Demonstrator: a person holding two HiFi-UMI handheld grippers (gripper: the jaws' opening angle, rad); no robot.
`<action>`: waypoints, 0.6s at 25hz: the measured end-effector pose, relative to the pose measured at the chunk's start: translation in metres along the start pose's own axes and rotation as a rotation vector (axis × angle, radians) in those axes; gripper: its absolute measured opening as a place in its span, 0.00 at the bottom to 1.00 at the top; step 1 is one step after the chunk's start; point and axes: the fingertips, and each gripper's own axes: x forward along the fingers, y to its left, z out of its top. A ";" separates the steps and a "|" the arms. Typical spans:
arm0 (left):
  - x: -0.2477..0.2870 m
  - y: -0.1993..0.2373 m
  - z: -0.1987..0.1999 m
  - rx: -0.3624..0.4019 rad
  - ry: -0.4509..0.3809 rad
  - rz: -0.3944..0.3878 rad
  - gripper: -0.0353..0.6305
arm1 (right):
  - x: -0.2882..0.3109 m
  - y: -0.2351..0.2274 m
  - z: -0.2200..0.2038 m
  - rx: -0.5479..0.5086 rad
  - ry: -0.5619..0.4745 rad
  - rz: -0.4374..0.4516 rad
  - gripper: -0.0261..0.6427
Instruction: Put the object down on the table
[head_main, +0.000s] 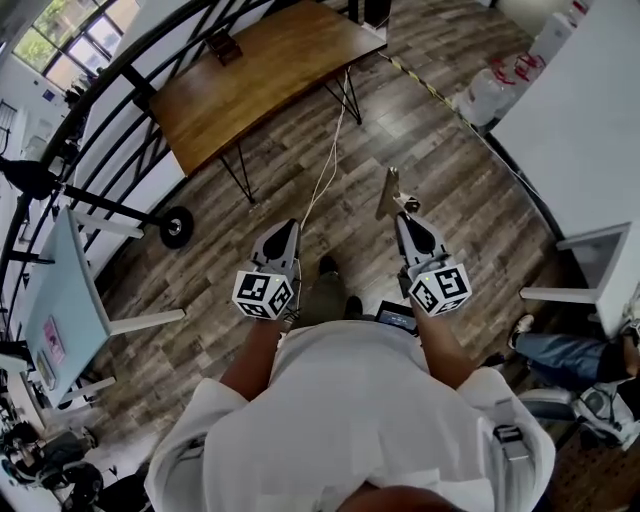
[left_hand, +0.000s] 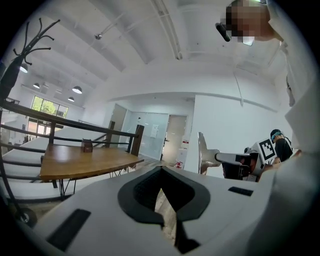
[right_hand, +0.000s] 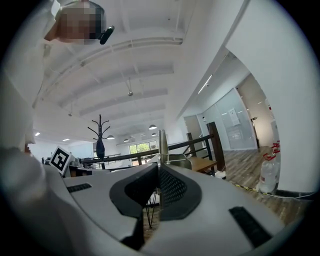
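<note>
Carrying is judged to be the step in hand. A thin, flat, grey metal blade-like object (head_main: 388, 190) is held upright in the right gripper (head_main: 403, 210). That gripper's fingers are closed tight on the object's lower end, and the blade is seen edge-on between them in the right gripper view. The left gripper (head_main: 289, 226) is held beside it, its fingers brought together at the tips with nothing between them. Both grippers are held over the wood-plank floor (head_main: 450, 180), not over any table.

The brown wooden tabletop on black metal legs (head_main: 260, 70) stands well ahead. It is bare save for a small dark box (head_main: 224, 45) near its far edge. The placing itself is judged not yet begun.

For the next move, the object must be carried forward over the tabletop and lowered until it is borne by the wood. Only then should it be released by parting the right fingers. Laying the blade flat is advised, as it is unlikely to stand on edge.
</note>
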 end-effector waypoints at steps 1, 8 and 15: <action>0.007 0.004 -0.001 -0.006 0.000 -0.003 0.07 | 0.004 -0.004 0.000 0.000 0.001 -0.004 0.08; 0.066 0.042 0.001 -0.049 -0.003 -0.027 0.07 | 0.051 -0.029 0.003 -0.001 0.029 -0.019 0.08; 0.129 0.108 0.015 -0.082 -0.004 -0.020 0.07 | 0.142 -0.062 0.007 0.025 0.064 -0.018 0.08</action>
